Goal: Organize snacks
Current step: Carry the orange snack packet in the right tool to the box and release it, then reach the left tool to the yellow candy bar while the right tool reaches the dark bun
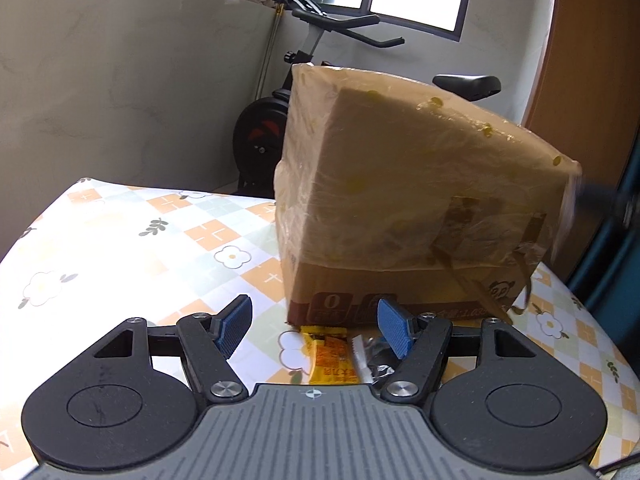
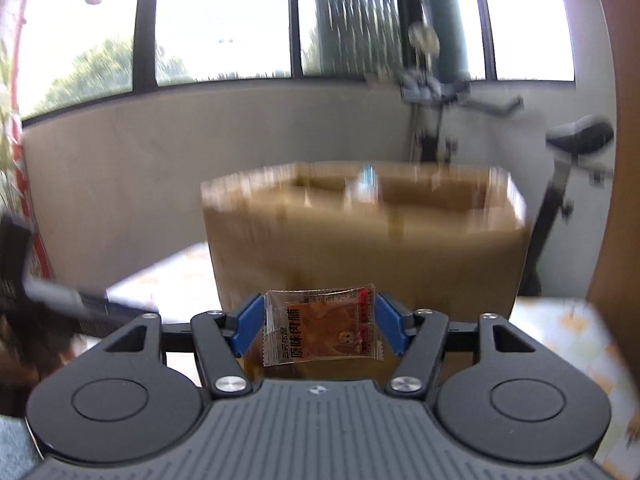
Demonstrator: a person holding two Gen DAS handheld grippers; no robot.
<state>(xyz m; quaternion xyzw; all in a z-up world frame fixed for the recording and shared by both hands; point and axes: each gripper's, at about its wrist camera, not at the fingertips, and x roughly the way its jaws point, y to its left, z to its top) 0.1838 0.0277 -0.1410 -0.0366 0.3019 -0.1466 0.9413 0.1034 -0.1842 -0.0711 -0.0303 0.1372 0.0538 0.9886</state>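
The right gripper point(image 2: 319, 326) is clamping a jerky packet point(image 2: 322, 327) before the cardboard box point(image 2: 360, 240); the left gripper point(image 1: 314, 326) is hanging wide open, empty, over two snack packets point(image 1: 330, 356) awaiting collection beside the box.

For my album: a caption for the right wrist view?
Right gripper holds a clear snack packet before the cardboard box.

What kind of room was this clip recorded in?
Probably a room or enclosed balcony in a home: an exercise bike stands by the windows, and the cardboard box sits on a table with a flowered cloth.
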